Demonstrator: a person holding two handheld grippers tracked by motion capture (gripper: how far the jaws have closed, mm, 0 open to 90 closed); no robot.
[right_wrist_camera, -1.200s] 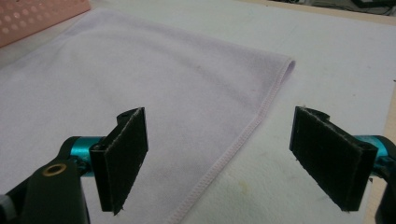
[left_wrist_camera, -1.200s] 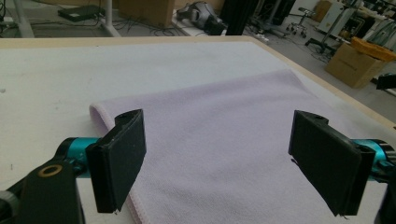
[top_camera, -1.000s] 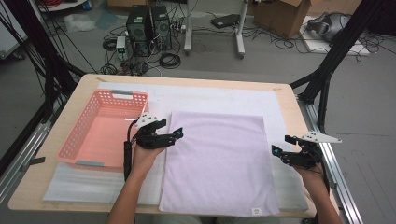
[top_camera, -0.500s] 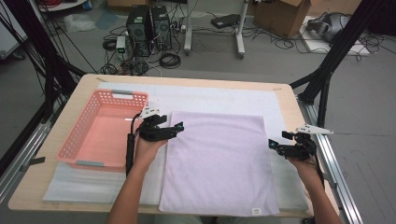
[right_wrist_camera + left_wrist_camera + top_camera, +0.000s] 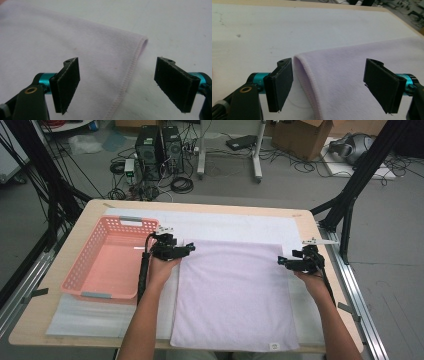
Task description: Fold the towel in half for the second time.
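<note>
step: grab towel's far corners | left gripper (image 5: 191, 248): jaws open, just been closing around the lilac towel (image 5: 232, 290) edge | right gripper (image 5: 281, 262): jaws open over its corner | tip: pinch both hems together, lift evenly

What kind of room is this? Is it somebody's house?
Probably not a house; it looks like a lab or workshop for recording tasks. Computer towers and loose cables sit on the bare floor, black frame struts stand round the wooden table, and a cardboard box waits behind.
</note>
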